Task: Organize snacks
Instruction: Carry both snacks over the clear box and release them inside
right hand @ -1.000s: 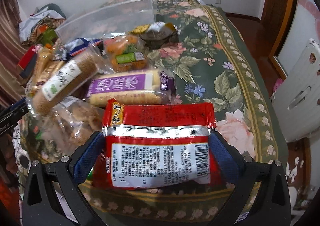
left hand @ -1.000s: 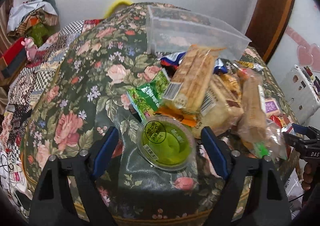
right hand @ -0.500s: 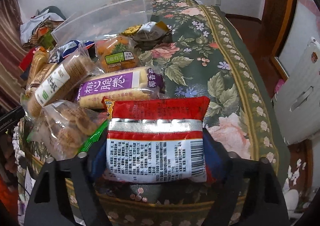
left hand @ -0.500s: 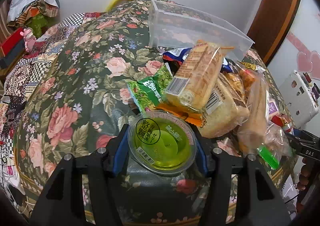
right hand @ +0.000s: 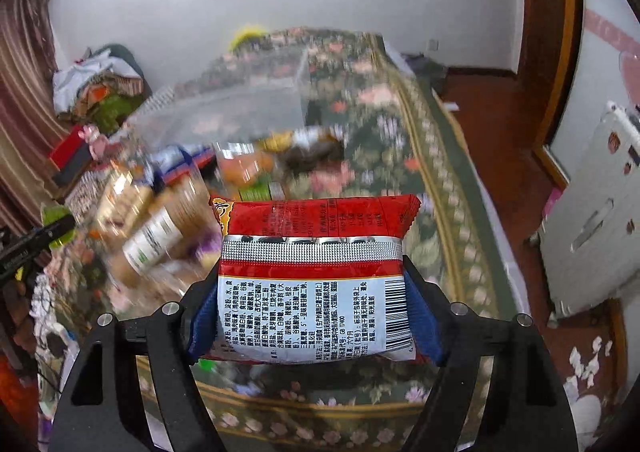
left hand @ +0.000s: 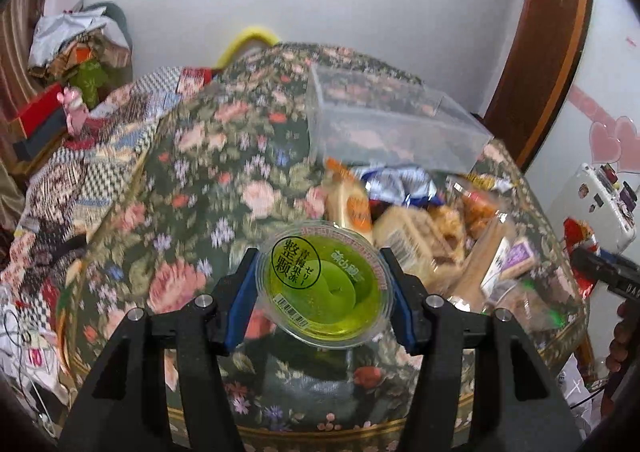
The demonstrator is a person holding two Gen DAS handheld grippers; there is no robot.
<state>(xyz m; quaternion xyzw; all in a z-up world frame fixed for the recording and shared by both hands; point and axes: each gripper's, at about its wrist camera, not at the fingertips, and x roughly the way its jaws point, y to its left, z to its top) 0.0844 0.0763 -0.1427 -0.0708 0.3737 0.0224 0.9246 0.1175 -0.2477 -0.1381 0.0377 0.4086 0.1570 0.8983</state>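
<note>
My left gripper [left hand: 322, 284] is shut on a green jelly cup [left hand: 324, 284] and holds it above the floral table. My right gripper [right hand: 316, 292] is shut on a red noodle packet [right hand: 316, 276], lifted off the table; the packet also shows at the right edge of the left wrist view [left hand: 578, 240]. A clear plastic bin [left hand: 392, 132] stands at the back of the table and shows blurred in the right wrist view [right hand: 240, 108]. A pile of wrapped snacks [left hand: 432, 236] lies in front of it.
The table [left hand: 192, 180] has a floral cloth and its front edge is just below both grippers. Clothes and boxes [left hand: 76, 64] are heaped at the far left. A white cabinet [right hand: 592, 220] and a wooden door frame [left hand: 544, 52] stand on the right.
Both grippers have closed, on the jelly cup and the red packet, and lifted them off the table. Both views now sit higher and tilt up.
</note>
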